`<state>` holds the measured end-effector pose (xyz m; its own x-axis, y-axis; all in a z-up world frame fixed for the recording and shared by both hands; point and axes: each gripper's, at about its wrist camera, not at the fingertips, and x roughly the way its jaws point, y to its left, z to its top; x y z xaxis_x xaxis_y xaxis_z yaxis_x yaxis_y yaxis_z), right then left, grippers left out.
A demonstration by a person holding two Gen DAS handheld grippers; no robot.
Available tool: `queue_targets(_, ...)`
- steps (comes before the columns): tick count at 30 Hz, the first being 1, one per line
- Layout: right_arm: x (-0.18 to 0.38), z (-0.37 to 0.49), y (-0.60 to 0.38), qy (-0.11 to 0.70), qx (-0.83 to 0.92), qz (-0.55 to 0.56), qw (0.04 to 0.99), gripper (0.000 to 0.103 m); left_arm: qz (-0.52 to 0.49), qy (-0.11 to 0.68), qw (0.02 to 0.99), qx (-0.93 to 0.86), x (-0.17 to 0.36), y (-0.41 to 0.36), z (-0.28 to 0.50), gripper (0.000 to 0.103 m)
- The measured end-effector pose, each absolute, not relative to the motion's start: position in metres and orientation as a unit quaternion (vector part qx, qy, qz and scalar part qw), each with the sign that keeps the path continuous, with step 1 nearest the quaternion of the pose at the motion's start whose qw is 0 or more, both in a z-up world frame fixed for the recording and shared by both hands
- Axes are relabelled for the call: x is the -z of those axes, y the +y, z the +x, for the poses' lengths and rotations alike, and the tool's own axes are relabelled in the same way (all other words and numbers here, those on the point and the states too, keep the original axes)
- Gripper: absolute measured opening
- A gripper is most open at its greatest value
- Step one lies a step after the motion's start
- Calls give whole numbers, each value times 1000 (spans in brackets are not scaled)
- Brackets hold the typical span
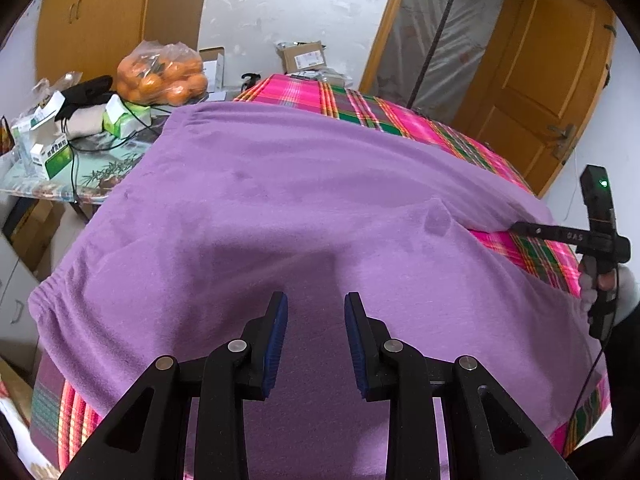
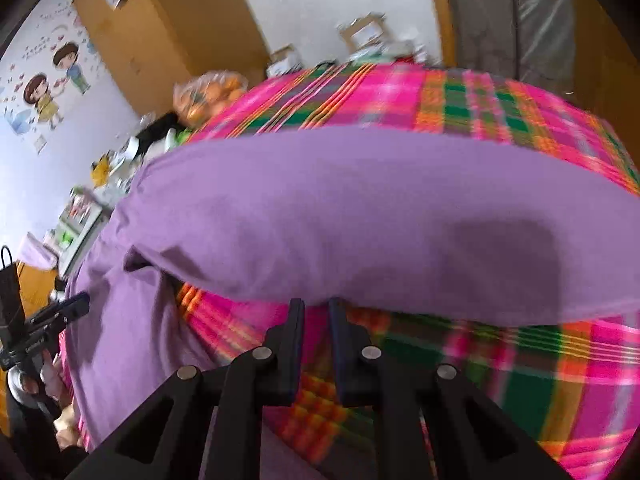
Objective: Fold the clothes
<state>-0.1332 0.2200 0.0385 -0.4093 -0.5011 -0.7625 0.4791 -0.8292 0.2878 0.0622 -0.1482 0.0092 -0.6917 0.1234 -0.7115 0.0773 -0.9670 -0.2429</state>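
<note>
On the pink plaid cloth point(image 1: 384, 116), one purple garment point(image 1: 280, 200) lies spread. The left tool point(image 1: 316, 336) hovers above it, narrowly parted, empty. The right tool point(image 2: 316, 308) pinches the garment's near edge.

Place: a lived-in home, looks like a bedroom or family room.
Walls: plain white, with cartoon stickers of two children point(image 2: 52, 88) on one of them.
Woodwork: a tall wooden wardrobe point(image 1: 100, 20) stands in the corner, and a panelled wooden door point(image 1: 548, 80) with a lever handle hangs open.
Side counter: cluttered with a bag of oranges point(image 1: 164, 74), green-and-white medicine boxes point(image 1: 52, 156) and cables.
Back of room: cardboard parcels point(image 1: 304, 56) are stacked by the wall.
Covering: a bright pink-and-green plaid cloth point(image 1: 360, 108) is spread under a purple garment point(image 1: 280, 200).
</note>
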Motion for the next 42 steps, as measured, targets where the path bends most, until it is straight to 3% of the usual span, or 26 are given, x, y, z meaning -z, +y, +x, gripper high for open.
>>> queue_targets(6,-45,-152,246,-28,868,433,242,22,-391,-120,28,-912,-13,-137,59,31)
queue_targets(21,-28,-137,219,90,861,434,248,21,-392,-119,35,-912,-12,-132,54,31)
queue_targets(26,-31,-127,220,100,842,461,264,27,-386,-117,32,-914,-18,-135,55,31)
queue_targets(29,-38,-119,242,74,845,465,255,26,-381,-119,25,-917,-23,-141,57,31)
queue_targets(34,-65,-96,313,-47,876,434,206,26,-381,-126,14,-916,-21,-149,60,31)
queue_targets(38,-75,-60,357,-81,895,404,172,23,-386,-128,13,-913,-17,-152,61,31)
queue_targets(42,-61,-22,357,-91,883,415,202,23,-396,-123,24,-909,-12,-143,59,31)
